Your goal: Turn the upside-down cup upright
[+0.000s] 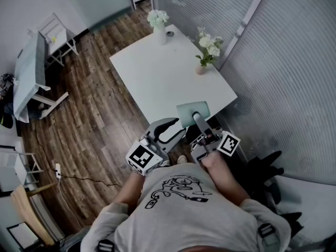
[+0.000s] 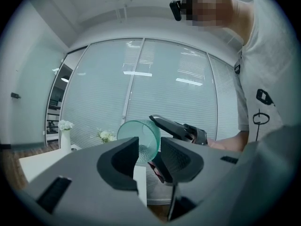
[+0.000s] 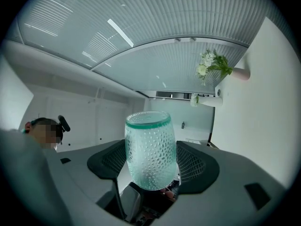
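A green dimpled glass cup (image 1: 193, 111) is held in the air above the near edge of the white table (image 1: 152, 77). My right gripper (image 1: 197, 121) is shut on the cup. In the right gripper view the cup (image 3: 150, 147) sits between both jaws of the right gripper (image 3: 151, 166), base towards the camera and rim pointing away. My left gripper (image 1: 173, 129) hovers just left of it, open, with nothing between its jaws. In the left gripper view the cup (image 2: 141, 135) and the right gripper (image 2: 181, 130) show beyond the left gripper (image 2: 149, 157).
Two vases of white flowers stand on the table, one at the far corner (image 1: 158, 22) and one near the right edge (image 1: 207, 54). Frosted glass walls run along the right. A wooden floor with a light desk (image 1: 29, 72) lies to the left.
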`<state>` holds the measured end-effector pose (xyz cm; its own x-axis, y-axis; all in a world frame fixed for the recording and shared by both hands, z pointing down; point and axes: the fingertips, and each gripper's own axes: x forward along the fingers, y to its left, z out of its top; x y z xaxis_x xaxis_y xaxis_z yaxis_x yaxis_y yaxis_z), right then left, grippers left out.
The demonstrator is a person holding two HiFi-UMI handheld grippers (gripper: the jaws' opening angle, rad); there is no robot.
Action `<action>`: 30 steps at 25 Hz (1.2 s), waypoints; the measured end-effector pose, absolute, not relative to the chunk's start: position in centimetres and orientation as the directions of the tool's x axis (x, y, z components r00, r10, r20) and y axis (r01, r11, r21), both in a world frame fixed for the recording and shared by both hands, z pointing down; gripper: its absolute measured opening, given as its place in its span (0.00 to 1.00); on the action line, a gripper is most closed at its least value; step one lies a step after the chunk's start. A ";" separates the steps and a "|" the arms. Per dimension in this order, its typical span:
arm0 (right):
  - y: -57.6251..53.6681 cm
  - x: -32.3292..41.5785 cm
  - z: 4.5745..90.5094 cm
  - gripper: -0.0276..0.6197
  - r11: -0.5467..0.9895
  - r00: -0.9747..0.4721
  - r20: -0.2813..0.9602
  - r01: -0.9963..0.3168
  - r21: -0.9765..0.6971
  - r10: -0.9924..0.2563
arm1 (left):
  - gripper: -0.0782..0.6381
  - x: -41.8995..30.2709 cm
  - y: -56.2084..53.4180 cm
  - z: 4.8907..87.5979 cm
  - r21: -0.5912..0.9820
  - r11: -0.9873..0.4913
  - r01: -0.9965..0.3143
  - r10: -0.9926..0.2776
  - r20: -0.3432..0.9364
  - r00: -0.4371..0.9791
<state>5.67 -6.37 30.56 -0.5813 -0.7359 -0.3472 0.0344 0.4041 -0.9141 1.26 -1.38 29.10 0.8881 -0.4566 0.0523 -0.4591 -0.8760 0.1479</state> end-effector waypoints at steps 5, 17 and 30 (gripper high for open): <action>-5.8 5.2 30.5 0.57 0.404 -0.589 -0.347 0.037 -0.914 -0.730 | 0.30 1.5 -1.0 28.8 0.141 -0.881 -0.453 -0.451 0.043 0.891; -4.9 5.2 30.2 0.57 0.429 -0.582 -0.385 0.068 -0.901 -0.716 | 0.15 2.3 0.8 28.4 0.151 -0.911 -0.384 -0.386 0.017 0.923; -4.2 4.8 29.0 0.57 0.505 -0.626 -0.364 -0.054 -0.862 -0.689 | 0.13 1.3 0.8 27.7 0.141 -0.915 -0.379 -0.384 -0.008 0.923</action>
<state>4.77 -4.24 29.01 -0.6262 -0.6893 -0.3643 -0.0541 0.5045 -0.8617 1.31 0.85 27.67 0.9235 -0.3835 -0.0082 -0.3786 -0.9147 0.1411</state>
